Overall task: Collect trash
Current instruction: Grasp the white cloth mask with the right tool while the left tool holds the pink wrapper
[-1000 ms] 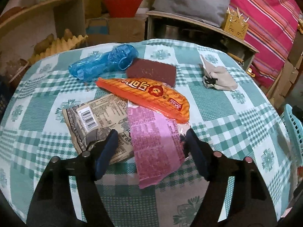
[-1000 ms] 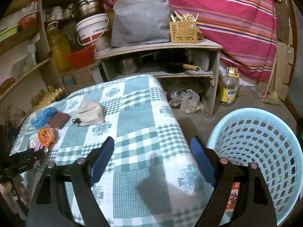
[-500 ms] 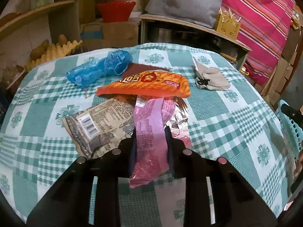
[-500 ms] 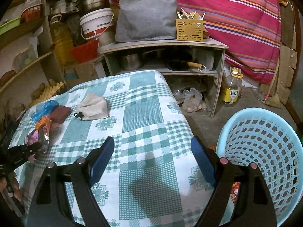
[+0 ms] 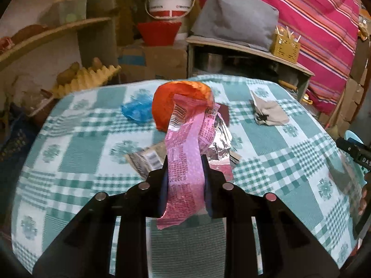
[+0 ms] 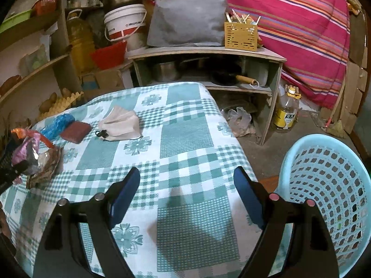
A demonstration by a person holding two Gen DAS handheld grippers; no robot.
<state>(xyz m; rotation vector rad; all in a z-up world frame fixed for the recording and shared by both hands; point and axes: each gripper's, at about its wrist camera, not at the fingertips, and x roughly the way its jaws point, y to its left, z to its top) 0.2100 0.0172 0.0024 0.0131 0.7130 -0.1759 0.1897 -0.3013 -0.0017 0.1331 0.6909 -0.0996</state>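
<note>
The left gripper (image 5: pixel 185 183) pinches a pink wrapper (image 5: pixel 185 162) between its nearly closed fingers, above the near middle of a table (image 5: pixel 81 150) covered in green-and-white checked cloth. An orange wrapper (image 5: pixel 176 102) rides up with the pink one, apparently caught on it. The step in hand looks like lifting trash off the table. The right gripper (image 6: pixel 186 197) hangs over the near right part of the table with its fingers wide apart and nothing between them.

A light blue basket (image 6: pixel 324 185) stands on the floor just right of the table; judging by the task, the next move is to carry the wrappers across to it and let go above its open top.

A grey-brown packet (image 5: pixel 148 159) lies partly hidden behind the left gripper. Farther off lie a blue plastic bag (image 5: pixel 136 110), a dark red pad (image 6: pixel 75 131) and a beige pouch (image 6: pixel 121 124). Whether the orange wrapper is gripped or only snagged is hard to tell. The basket's contents are mostly out of sight.
</note>
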